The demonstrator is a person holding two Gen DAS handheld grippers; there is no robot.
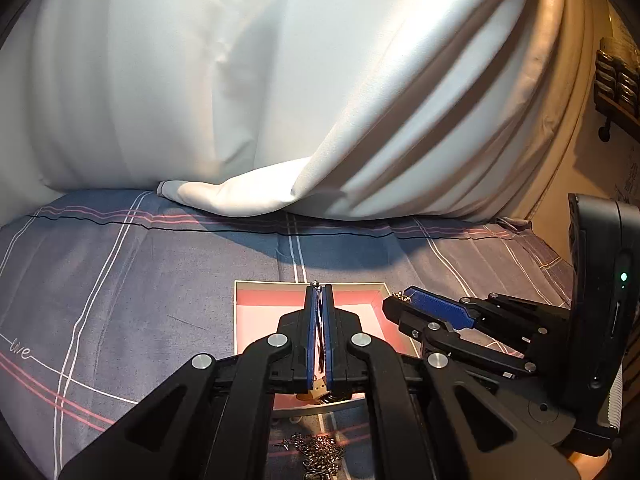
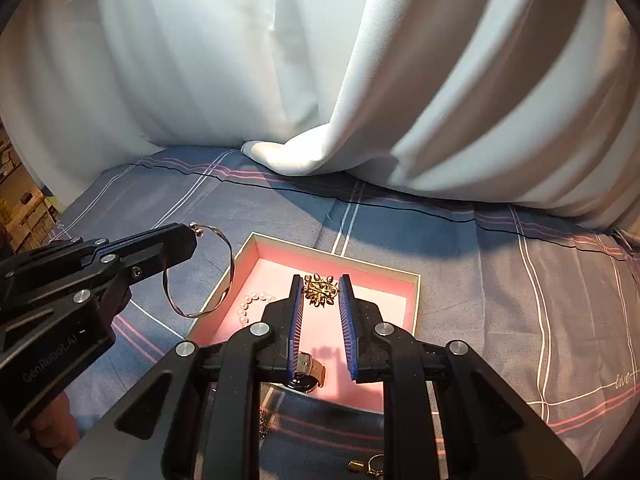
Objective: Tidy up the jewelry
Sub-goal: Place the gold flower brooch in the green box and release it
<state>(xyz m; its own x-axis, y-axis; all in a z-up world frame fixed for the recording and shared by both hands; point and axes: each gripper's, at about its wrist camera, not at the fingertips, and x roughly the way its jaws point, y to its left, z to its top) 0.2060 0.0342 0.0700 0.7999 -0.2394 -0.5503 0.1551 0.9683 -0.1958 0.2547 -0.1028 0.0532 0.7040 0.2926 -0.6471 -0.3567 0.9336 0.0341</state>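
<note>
Currently, left wrist view: left gripper (image 1: 319,286) pinches thin silver wire bangle (image 1: 319,320) above shallow pink-lined tray (image 1: 256,320) on grey plaid bedsheet (image 1: 120,280). Right wrist view: right gripper (image 2: 319,284) jaws apart, empty, over tray holding gold brooch (image 2: 320,289), pearl bracelet (image 2: 250,305), watch (image 2: 308,374).

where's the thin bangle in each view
Left wrist view: bangle seen edge-on at centre, clamped in the left hand-held gripper.
Right wrist view: bangle at left, hanging over the tray's left rim.
Shared landmark: the pink tray.
</note>
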